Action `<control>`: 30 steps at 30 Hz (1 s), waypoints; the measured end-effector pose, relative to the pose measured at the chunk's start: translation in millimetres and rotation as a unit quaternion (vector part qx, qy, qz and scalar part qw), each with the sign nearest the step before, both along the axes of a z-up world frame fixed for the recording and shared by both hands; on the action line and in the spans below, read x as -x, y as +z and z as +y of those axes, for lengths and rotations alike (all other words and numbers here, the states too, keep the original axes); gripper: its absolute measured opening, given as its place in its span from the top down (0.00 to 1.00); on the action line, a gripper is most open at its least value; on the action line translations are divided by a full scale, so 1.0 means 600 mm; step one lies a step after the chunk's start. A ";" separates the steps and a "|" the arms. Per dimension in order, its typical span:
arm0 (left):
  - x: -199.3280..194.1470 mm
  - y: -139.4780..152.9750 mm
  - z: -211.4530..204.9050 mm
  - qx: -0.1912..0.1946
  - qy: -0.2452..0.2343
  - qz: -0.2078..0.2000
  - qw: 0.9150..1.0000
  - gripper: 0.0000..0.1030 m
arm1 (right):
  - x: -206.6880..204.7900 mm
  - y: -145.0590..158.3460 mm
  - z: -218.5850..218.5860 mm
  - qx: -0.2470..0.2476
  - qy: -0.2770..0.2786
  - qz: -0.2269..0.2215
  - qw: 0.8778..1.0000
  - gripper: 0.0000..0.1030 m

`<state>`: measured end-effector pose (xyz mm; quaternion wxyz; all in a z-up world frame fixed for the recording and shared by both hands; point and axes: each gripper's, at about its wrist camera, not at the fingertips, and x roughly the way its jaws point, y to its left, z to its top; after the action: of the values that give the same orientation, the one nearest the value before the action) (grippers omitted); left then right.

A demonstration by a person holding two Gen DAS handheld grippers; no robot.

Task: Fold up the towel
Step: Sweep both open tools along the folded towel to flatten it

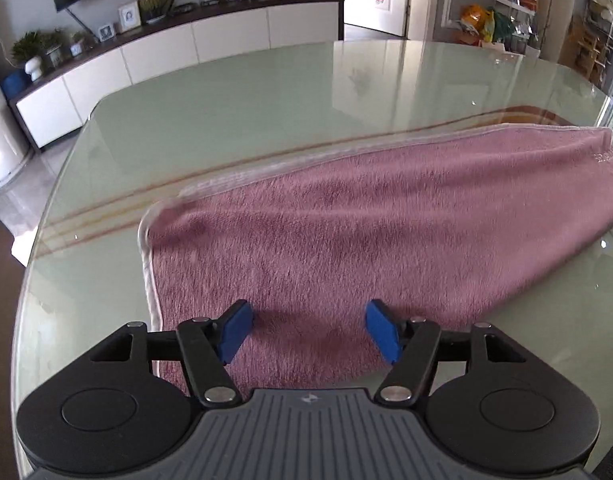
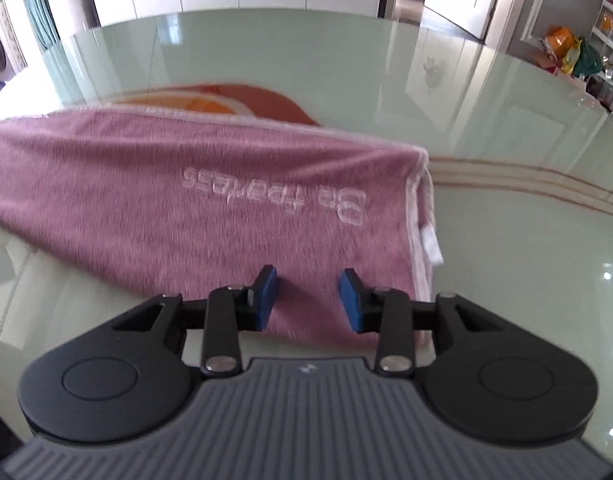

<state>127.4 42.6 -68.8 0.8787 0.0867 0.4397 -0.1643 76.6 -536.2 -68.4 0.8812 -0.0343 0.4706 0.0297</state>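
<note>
Towel (image 1: 346, 232) cut off at 3 o'clock edge in left wrist view, at 9 o'clock edge in right wrist view; near edge hidden behind each claw body. Far hem smeared by motion blur. Embroidered lettering (image 2: 274, 196) upside down, blurred, second word unreadable. Small white tag (image 2: 431, 245) text too small to tell. Bench (image 1: 226, 112) rim cut off at 3 o'clock. Sideboard (image 1: 166, 52) ornaments too small to tell.
</note>
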 end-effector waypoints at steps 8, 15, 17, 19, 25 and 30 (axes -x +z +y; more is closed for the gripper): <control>0.023 0.042 0.008 0.005 0.006 -0.007 1.000 0.37 | -0.015 0.029 0.018 -0.027 -0.021 -0.019 0.999 0.62; -0.024 0.047 -0.141 0.084 0.001 -0.028 0.996 0.31 | -0.087 0.010 0.193 -0.070 -0.015 -0.059 0.996 0.57; -0.027 0.027 -0.200 0.070 -0.006 -0.020 0.997 0.30 | -0.099 -0.016 0.235 -0.063 -0.028 -0.052 0.996 0.54; -0.015 0.002 -0.241 0.025 -0.015 -0.016 0.999 0.28 | -0.082 -0.029 0.262 -0.018 -0.015 -0.068 0.997 0.51; 0.059 -0.012 -0.214 0.007 -0.030 -0.038 0.999 0.14 | -0.012 -0.034 0.247 0.019 0.021 -0.063 0.998 0.24; 0.081 0.014 -0.207 0.007 -0.025 -0.053 0.998 0.18 | -0.023 -0.012 0.237 0.002 -0.006 -0.078 0.997 0.33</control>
<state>79.0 -81.7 -60.5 0.8970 0.1004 0.3892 -0.1842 90.3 -393.9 -75.8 0.9152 -0.0358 0.4009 0.0205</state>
